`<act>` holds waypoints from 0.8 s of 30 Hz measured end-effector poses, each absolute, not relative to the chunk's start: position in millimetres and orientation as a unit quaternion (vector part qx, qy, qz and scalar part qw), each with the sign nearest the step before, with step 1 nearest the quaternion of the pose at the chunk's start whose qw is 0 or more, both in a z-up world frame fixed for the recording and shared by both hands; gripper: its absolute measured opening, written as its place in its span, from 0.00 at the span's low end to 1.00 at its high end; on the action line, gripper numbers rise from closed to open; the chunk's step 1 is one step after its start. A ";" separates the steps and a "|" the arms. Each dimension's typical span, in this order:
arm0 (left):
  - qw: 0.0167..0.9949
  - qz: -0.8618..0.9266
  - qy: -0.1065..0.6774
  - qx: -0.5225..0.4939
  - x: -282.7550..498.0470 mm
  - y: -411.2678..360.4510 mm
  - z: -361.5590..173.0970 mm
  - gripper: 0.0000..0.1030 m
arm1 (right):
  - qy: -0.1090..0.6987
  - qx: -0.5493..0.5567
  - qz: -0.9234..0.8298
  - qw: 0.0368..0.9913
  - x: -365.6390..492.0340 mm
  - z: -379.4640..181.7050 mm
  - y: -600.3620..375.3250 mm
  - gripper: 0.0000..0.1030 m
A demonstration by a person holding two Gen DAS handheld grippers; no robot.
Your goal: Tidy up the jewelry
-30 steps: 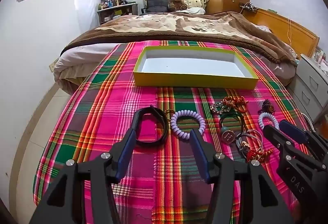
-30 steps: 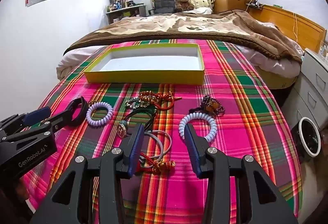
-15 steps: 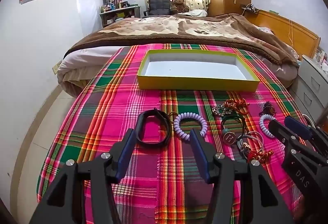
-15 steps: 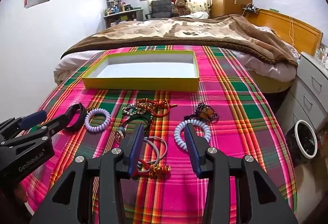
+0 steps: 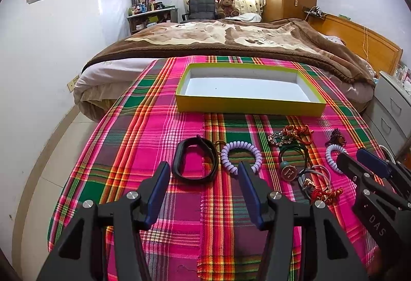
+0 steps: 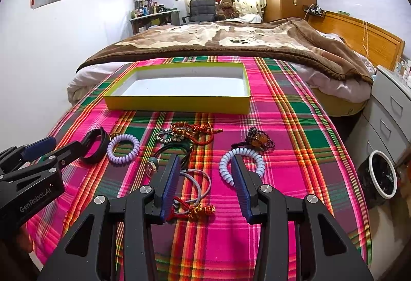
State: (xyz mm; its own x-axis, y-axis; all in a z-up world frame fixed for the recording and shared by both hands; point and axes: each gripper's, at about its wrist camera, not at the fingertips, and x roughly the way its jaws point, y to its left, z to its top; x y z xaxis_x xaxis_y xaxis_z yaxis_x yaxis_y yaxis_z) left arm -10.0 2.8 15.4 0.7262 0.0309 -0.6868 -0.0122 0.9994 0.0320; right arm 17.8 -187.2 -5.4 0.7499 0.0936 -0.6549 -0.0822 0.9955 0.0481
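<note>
bed (image 5: 244,36) is filling the far half of both views, with a brown blanket (image 6: 231,42) lying over it and a pink, green and orange plaid cloth (image 5: 159,132) spreading across the near end. yellow box (image 5: 250,107) with a white inside is sitting on the cloth beyond the jewelry, open side up, nothing lying in it. left gripper (image 5: 204,178) is hovering low over the cloth with its jaws standing apart and nothing between them; the black band (image 5: 194,164) is lying just past its fingertips, and the purple coil bracelet (image 5: 241,156) is lying just beside the band, near the gripper's right fingertip. right gripper (image 6: 205,170) is likewise standing open and gripping nothing, tilting down toward the cloth; its right fingertip is showing in front of the pale blue coil bracelet (image 6: 241,165), contact cannot be told. between its fingers the grey rings (image 6: 199,184) are lying on the cloth, with a red knotted cord (image 6: 197,210) overlapping their near edge. a round pendant on a dark cord (image 5: 289,173) is lying to the left of the grey rings in the right wrist view. further out, near the box, a red and gold beaded string (image 6: 195,129) is resting in a tangle with a darker chain, and a brown bead bracelet (image 6: 257,139) is lying just beyond the pale blue coil. all jewelry is sitting on the cloth, outside the box.
</note>
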 end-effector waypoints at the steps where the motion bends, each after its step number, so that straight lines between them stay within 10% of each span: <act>1: 0.929 0.012 0.370 0.011 -10.2 3.6 15.6 0.55 | 0.351 0.007 0.047 0.935 17.7 -5.5 -187.0 0.41; 24: 0.928 0.013 0.372 0.010 -10.3 7.1 12.0 0.55 | 0.350 0.009 0.046 0.936 16.0 -6.3 -186.6 0.41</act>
State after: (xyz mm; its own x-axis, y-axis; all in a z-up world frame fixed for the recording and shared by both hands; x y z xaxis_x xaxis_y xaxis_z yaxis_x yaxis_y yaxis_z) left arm -10.3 7.1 12.0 0.7234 0.0313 -0.6897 -0.0158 0.9995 0.0289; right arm 16.0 -186.6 -6.3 0.7508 0.0928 -0.6540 -0.0806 0.9956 0.0487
